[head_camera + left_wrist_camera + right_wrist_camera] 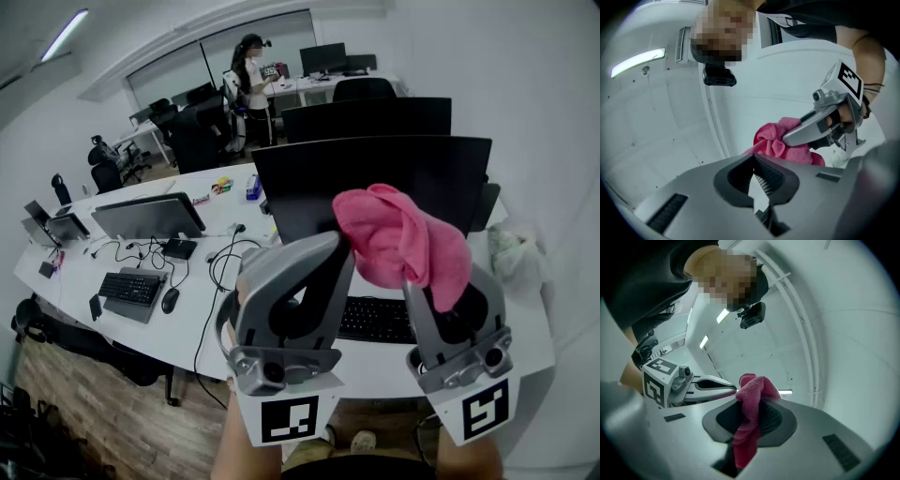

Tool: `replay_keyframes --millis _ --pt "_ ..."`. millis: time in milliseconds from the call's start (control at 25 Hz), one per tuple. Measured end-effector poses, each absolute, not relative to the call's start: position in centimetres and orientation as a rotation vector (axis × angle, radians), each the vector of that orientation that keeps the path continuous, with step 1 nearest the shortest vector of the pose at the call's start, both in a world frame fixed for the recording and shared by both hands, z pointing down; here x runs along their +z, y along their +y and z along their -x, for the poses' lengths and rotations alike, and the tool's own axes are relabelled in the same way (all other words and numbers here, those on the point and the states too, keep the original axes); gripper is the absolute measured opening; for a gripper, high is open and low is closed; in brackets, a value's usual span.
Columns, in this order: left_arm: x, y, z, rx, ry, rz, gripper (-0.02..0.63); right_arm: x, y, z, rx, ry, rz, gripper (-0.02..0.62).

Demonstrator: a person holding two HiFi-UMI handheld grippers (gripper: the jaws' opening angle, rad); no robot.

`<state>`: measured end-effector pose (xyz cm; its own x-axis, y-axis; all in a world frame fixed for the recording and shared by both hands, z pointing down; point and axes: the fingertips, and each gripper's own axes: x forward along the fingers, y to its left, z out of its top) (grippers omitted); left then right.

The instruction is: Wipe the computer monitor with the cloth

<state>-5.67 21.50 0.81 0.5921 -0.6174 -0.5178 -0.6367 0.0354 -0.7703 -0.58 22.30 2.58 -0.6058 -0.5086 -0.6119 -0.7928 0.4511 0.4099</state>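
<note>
White office desk (202, 314) below. The pink cloth (398, 246) is pinched in the right gripper (749, 420), bunching above its jaws. The left gripper (757, 180), jaws nearly together on nothing, sits just beside it. The monitor (375, 178) lies straight ahead beyond the cloth, its long axis crosswise.

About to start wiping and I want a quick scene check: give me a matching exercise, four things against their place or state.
Things:
1. right gripper
2. left gripper
3. monitor
4. keyboard

Place or state:
A. dark screen, behind the raised grippers
B. holds nothing
C. lying on the white desk, below the monitor
D. shut on the pink cloth

Pairs: 1-D, 2-B, 3-A, 4-C
</note>
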Motion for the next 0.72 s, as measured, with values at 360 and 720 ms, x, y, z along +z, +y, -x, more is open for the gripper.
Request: replay_keyframes --millis 360,720 --pt "1.07 21.35 5.64 0.004 1.066 1.647 0.003 2.52 22.09 0.56 0.938 2.303 1.097 0.063" --pt "1.29 21.80 5.61 -0.016 1.090 1.632 0.003 2.97 22.43 0.35 0.913 2.307 1.078 0.063"
